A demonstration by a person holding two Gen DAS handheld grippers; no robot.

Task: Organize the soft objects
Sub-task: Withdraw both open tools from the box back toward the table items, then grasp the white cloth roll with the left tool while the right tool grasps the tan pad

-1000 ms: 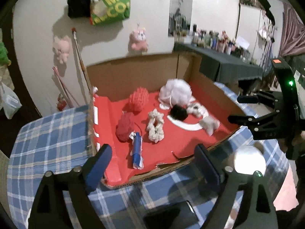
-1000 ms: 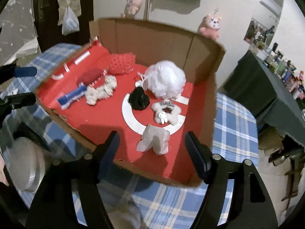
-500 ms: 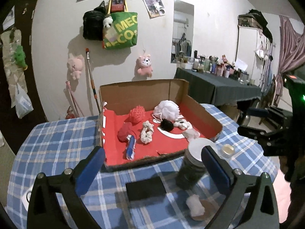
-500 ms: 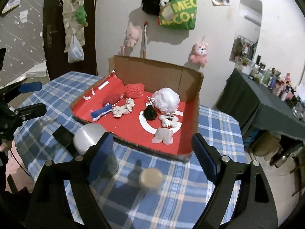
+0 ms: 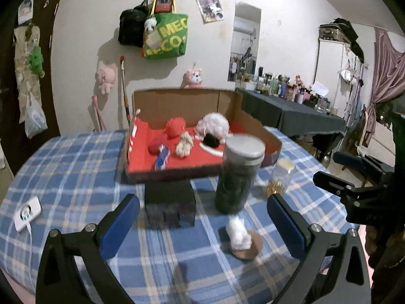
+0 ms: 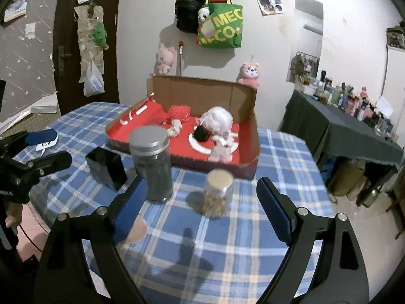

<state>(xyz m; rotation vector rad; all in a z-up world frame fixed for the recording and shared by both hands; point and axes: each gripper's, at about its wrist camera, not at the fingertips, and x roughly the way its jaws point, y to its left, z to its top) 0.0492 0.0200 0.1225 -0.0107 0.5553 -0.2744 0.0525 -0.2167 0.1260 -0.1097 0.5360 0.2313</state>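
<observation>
While both claws hang empty over the plaid worktop [image 6: 286, 152], the left claw [image 5: 202, 217] stands spread wide and the right claw [image 6: 202, 210] has just been opening. Soft toys lie in the red-lined cardboard box [image 5: 182, 101]: a white pouf [image 5: 215, 124], a red knit ball [image 5: 175, 127]. One white plush [image 5: 238, 233] sits on a brown coaster beside the dark jar [image 5: 239, 174].

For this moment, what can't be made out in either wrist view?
- Left view: the tall jar blocks the box's near right part, hiding the toys there.
- Left view: motion blur leaves the black case's front unreadable.
- Right view: the small white toy on the brown coaster is hidden behind the right gripper's finger.
- Both views: the small jar's contents are too blurred to identify.
</observation>
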